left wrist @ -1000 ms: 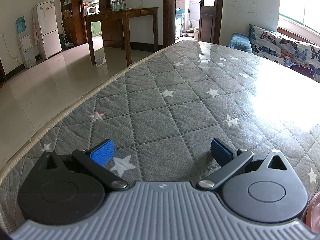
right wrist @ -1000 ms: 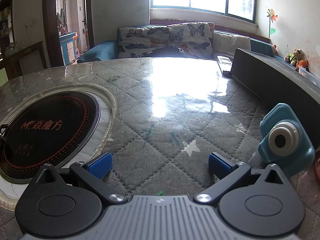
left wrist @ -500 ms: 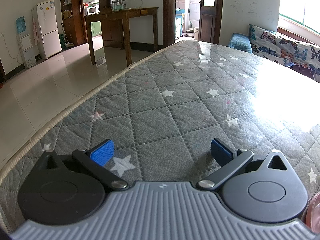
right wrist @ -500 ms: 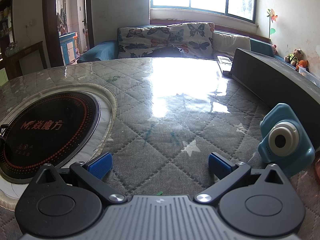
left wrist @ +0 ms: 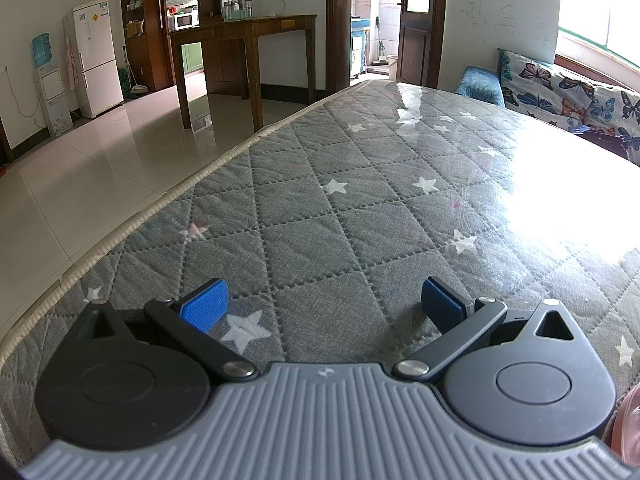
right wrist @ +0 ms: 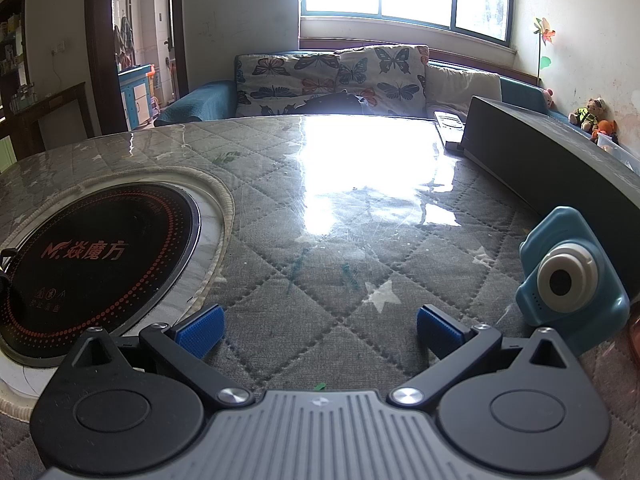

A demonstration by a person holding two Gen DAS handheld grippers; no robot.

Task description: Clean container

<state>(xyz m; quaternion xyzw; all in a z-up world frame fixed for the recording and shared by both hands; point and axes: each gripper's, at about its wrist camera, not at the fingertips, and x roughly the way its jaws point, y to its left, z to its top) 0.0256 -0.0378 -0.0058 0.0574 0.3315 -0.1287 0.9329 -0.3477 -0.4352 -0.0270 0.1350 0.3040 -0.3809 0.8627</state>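
Table [left wrist: 360, 216]: grey quilted cloth with stitched diamonds and white stars, under a clear glossy sheet that mirrors window light toward 2 o'clock; pale woven cord edging. Left gripper [left wrist: 324, 306] and right gripper [right wrist: 318, 330]: matt black plastic arms, ribbed grey housing, shiny metal pivot pins, blue finely ribbed pads [left wrist: 205, 305]. Induction plate [right wrist: 92, 256], at 9 o'clock: smooth glossy black glass. Toy camera [right wrist: 568, 280], at 3 o'clock: smooth, satin blue plastic. Floor [left wrist: 80, 184]: polished, reflective tile. Side table [left wrist: 244, 32]: dark varnished wood.
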